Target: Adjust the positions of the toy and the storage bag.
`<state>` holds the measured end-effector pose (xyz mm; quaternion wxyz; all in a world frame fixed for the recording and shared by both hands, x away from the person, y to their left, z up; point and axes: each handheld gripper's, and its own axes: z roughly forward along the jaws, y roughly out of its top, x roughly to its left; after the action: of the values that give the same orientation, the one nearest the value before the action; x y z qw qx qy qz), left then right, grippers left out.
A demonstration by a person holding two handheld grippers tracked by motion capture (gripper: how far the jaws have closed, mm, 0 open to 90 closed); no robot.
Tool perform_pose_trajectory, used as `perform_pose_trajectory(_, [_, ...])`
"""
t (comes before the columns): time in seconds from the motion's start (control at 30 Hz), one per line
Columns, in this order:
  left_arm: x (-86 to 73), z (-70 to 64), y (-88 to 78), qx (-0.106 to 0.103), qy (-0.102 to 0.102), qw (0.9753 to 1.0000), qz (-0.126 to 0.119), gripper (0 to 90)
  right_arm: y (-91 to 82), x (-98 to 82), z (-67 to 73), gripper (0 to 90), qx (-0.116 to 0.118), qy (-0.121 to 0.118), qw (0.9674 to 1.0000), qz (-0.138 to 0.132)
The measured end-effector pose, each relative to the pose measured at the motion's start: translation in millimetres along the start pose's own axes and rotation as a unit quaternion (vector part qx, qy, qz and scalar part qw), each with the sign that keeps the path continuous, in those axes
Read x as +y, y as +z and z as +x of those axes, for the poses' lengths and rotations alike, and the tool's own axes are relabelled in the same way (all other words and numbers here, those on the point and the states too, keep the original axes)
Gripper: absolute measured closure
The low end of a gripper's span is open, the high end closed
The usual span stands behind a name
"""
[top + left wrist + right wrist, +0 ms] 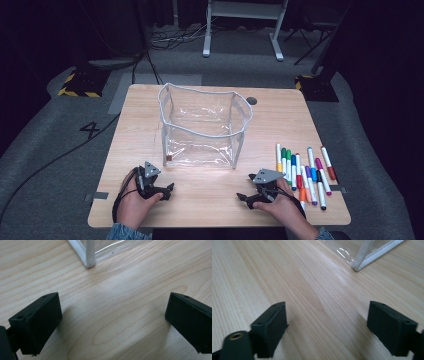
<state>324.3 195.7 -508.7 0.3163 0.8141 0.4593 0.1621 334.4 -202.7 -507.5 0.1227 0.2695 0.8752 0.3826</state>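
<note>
A clear plastic pouch with white trim stands open in the middle of the wooden table. Several coloured markers lie side by side at the table's right. My left gripper rests near the front left, below the pouch's left corner, and is open. In the left gripper view its jaws stand wide apart over bare wood, with the pouch's corner ahead. My right gripper sits near the front, just left of the markers, open too. Between its jaws is only wood, and the pouch's corner lies beyond.
A round cable hole sits near the table's far right edge. Strips of grey tape mark the front corners. Behind the table are cables on the floor and a white desk frame.
</note>
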Motion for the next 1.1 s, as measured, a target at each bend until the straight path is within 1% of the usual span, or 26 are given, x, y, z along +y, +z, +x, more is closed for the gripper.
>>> perform_pose_trajectory(0.03, [0.0, 1.1, -1.4, -0.004, 0.002, 1.0, 0.0, 3.2, -0.3, 0.0, -0.3, 21.9, 0.002, 0.001, 1.0, -0.003])
perform_pose_trajectory(0.07, [1.1, 2.7, -3.7, -0.003, 0.003, 1.0, -0.003, 9.9, -1.4, 0.5, -1.3, 29.8, 0.003, -0.002, 1.0, -0.001])
perform_pose_trajectory(0.1, [2.7, 5.0, -7.3, -0.002, 0.002, 1.0, 0.004, 19.5, -3.7, 2.0, -2.5, 39.1, 0.008, -0.006, 0.9999, 0.003])
perform_pose_trajectory(0.13, [4.0, 6.5, -9.6, 0.0, -0.001, 0.9999, 0.015, 25.3, -6.6, 4.1, -4.4, 38.2, 0.016, -0.005, 0.9998, 0.015])
perform_pose_trajectory(0.17, [4.0, 6.5, -9.6, 0.0, -0.001, 0.9999, 0.015, 26.2, -6.6, 4.1, -4.4, 38.2, 0.016, -0.005, 0.9998, 0.015])
perform_pose_trajectory(0.2, [6.1, 10.1, -14.5, 0.007, -0.009, 0.9998, 0.014, 27.9, -10.2, 6.9, -7.3, 39.1, 0.029, 0.007, 0.9994, 0.016])
perform_pose_trajectory(0.27, [8.1, 13.4, -19.8, 0.002, -0.023, 0.9997, 0.001, 32.6, -16.2, 11.5, -10.2, 40.4, 0.036, 0.019, 0.9992, 0.006])
perform_pose_trajectory(0.3, [9.9, 15.6, -23.1, -0.001, -0.026, 0.9996, -0.007, 32.6, -19.9, 14.5, -12.1, 41.1, 0.032, 0.019, 0.9993, 0.007])
perform_pose_trajectory(0.33, [9.9, 15.6, -23.1, -0.001, -0.026, 0.9996, -0.007, 32.6, -19.9, 14.5, -12.1, 41.1, 0.032, 0.019, 0.9993, 0.007])
perform_pose_trajectory(0.37, [14.4, 17.7, -30.4, 0.002, -0.029, 0.9993, -0.024, 32.6, -27.8, 21.9, -16.7, 43.0, 0.022, 0.02, 0.9995, 0.007])
perform_pose_trajectory(0.43, [20.7, 20.0, -37.4, 0.0, -0.025, 0.9989, -0.038, 32.6, -35.6, 30.9, -22.0, 43.7, 0.015, 0.025, 0.9996, 0.0])
perform_pose_trajectory(0.47, [20.7, 20.0, -37.4, 0.0, -0.025, 0.9989, -0.038, 32.5, -35.6, 30.9, -22.0, 43.7, 0.015, 0.025, 0.9996, 0.0])
perform_pose_trajectory(0.53, [31.1, 22.4, -46.2, -0.003, -0.018, 0.9985, -0.052, 32.1, -45.2, 46.5, -28.1, 45.1, 0.012, 0.03, 0.9994, -0.016])
perform_pose_trajectory(0.57, [31.1, 22.4, -46.2, -0.003, -0.018, 0.9985, -0.052, 32.2, -45.2, 46.5, -28.1, 45.1, 0.012, 0.03, 0.9994, -0.016])
perform_pose_trajectory(0.6, [37.5, 23.9, -51.6, 0.0, -0.016, 0.9978, -0.064, 32.7, -49.9, 57.1, -31.4, 48.0, 0.006, 0.03, 0.9993, -0.02])
perform_pose_trajectory(0.63, [40.5, 24.8, -54.3, 0.001, -0.018, 0.9971, -0.074, 33.8, -52.0, 62.6, -32.6, 50.4, 0.001, 0.032, 0.9993, -0.02])
perform_pose_trajectory(0.67, [43.4, 25.9, -56.6, 0.001, -0.021, 0.996, -0.087, 34.5, -53.8, 68.1, -33.9, 52.7, -0.001, 0.04, 0.999, -0.021])
perform_pose_trajectory(0.77, [51.4, 26.9, -59.6, 0.001, -0.025, 0.9922, -0.122, 34.6, -54.1, 83.0, -39.7, 53.5, 0.007, 0.071, 0.9971, -0.027])
perform_pose_trajectory(0.83, [56.6, 25.7, -58.4, -0.001, -0.019, 0.9907, -0.135, 34.6, -52.4, 91.3, -43.6, 56.5, -0.002, 0.069, 0.997, -0.036])
perform_pose_trajectory(0.87, [56.6, 25.7, -58.4, -0.001, -0.019, 0.9907, -0.135, 34.7, -52.4, 91.3, -43.6, 56.5, -0.002, 0.069, 0.997, -0.036])
perform_pose_trajectory(0.9, [61.7, 24.2, -55.3, -0.005, -0.014, 0.9893, -0.145, 35.0, -48.5, 98.0, -45.9, 61.9, -0.002, 0.066, 0.9971, -0.039])
perform_pose_trajectory(0.93, [61.7, 24.2, -55.3, -0.005, -0.014, 0.9893, -0.145, 36.3, -48.5, 98.0, -45.9, 61.9, -0.002, 0.066, 0.9971, -0.039])
perform_pose_trajectory(0.97, [66.3, 23.2, -51.6, -0.011, -0.014, 0.9879, -0.154, 38.1, -43.4, 103.5, -46.5, 65.9, -0.001, 0.064, 0.9969, -0.045])
perform_pose_trajectory(1.03, [69.1, 22.9, -47.2, -0.015, -0.013, 0.9869, -0.16, 44.0, -37.3, 109.0, -46.2, 70.2, -0.003, 0.057, 0.9972, -0.048])
perform_pose_trajectory(1.07, [69.7, 22.6, -46.7, -0.014, -0.008, 0.9888, -0.149, 53.9, -34.7, 111.1, -46.3, 75.0, -0.004, 0.053, 0.9973, -0.051])
perform_pose_trajectory(1.1, [69.7, 21.8, -46.7, -0.006, -0.001, 0.9906, -0.137, 66.2, -33.0, 112.8, -46.4, 81.0, -0.002, 0.051, 0.9975, -0.049])
